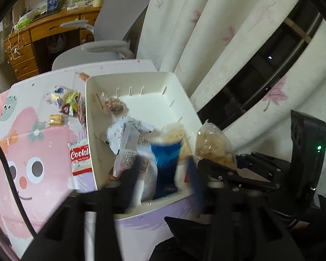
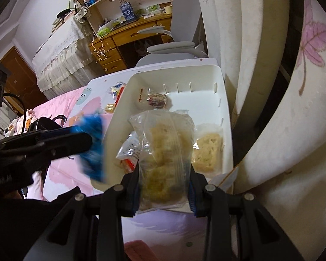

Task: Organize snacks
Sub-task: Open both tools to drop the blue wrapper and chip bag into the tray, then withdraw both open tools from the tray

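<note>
A white plastic bin stands on the pink cartoon cloth and holds several snack packets. My left gripper is shut on a blue snack packet, held over the bin's near end; the packet shows blurred in the right wrist view. My right gripper is shut on a clear bag of yellow pastry, over the bin's near right side; the bag also shows in the left wrist view. Loose snacks and a red Cookie pack lie left of the bin.
A flowered curtain hangs right behind the bin, with a dark window gap. A grey office chair and a wooden desk stand beyond the table. A covered bed is at the far left.
</note>
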A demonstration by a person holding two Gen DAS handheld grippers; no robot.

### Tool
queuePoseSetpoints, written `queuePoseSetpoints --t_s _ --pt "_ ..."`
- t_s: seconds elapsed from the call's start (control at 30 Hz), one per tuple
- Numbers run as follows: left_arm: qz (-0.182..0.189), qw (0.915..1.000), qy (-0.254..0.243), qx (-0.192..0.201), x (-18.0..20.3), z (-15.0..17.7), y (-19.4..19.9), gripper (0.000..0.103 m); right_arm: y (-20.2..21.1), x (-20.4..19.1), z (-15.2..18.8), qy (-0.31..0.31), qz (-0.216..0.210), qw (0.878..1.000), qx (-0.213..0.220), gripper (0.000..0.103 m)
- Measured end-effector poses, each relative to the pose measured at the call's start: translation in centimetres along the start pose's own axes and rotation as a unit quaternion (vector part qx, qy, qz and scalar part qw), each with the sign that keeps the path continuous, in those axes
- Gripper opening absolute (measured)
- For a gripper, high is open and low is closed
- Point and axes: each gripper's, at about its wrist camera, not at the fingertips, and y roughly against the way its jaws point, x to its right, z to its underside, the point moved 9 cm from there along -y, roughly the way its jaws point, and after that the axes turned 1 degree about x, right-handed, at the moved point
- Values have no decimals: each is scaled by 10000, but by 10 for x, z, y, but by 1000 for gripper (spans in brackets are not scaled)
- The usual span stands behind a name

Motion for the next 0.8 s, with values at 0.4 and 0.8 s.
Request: queuePoseSetpoints --t_s 0.4,0.8 --pt "-433 9982 281 -317 -18 18 -8 75 -27 8 18 -279 -157 9981 -531 54" --pt "-690 9943 686 -445 -54 48 7 75 -41 -27 38 -151 -372 9956 -842 59"
